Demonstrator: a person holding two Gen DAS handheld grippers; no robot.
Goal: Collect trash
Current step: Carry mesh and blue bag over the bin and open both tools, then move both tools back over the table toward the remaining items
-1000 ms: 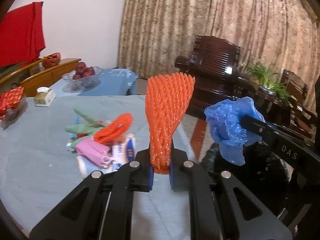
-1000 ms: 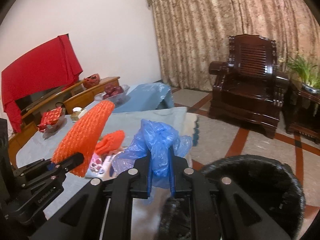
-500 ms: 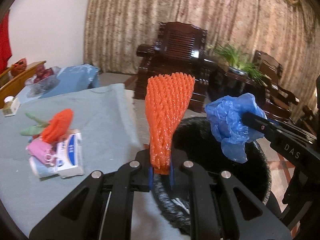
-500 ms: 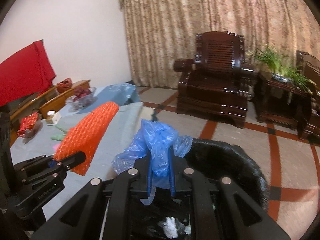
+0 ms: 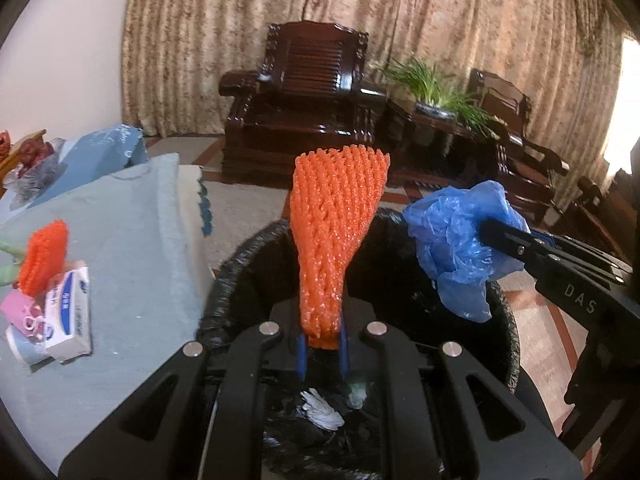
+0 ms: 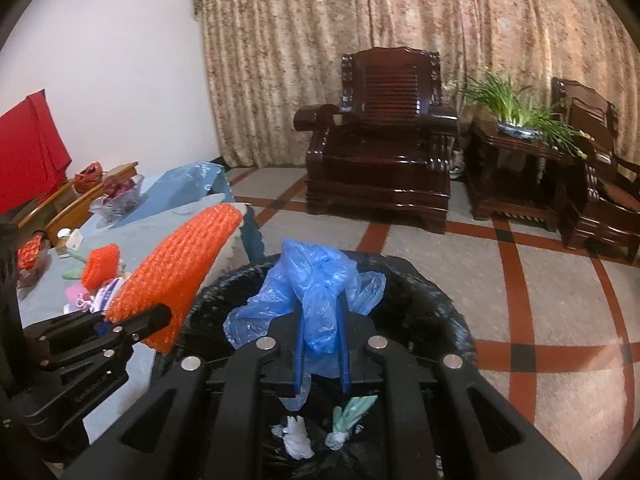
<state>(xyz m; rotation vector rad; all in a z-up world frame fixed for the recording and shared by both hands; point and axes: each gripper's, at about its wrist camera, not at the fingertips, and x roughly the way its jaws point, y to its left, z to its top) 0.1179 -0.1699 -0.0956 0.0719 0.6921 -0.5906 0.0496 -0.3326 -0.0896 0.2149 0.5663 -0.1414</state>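
L tongs (image 5: 322,354): clenched on orange net (image 5: 336,240), gripped at narrow lower end; net stands up, fans wide at top. Held over bin (image 5: 240,264) mouth, prob. so it falls straight in on release.
R tongs (image 6: 322,360): clenched on blue bag (image 6: 316,296), crumpled, loose flaps hanging L and below pads. Also over bin mouth, same reason likely.
Why both up here: both pieces carried off table (image 5: 132,240) and poised for drop; step in hand looks like release into bin.
Bin: round, black liner, on floor just beside table's R edge. Inside, per R view: white crumpled wad (image 6: 294,436), pale green scrap (image 6: 348,420). Rest of bottom dark, can't tell more.
Task's things now: net and bag both in air above bin, not yet in. Apart from each other, net to L, bag to R.
Table, L edge in L view: small heap, 2nd orange net (image 5: 42,256), white-blue box (image 5: 68,316), pink item (image 5: 20,308); green bits behind, partly cut off. Prob. more trash left to fetch.
Far end of table: blue cloth (image 6: 188,184), bowl w/ dark red fruit (image 6: 120,188); not trash, by look.
Next: opening both should do; net stiff, may tip against rim; bag light, may drift or cling to pads.
Progress: part done; some already binned, heap still waiting.
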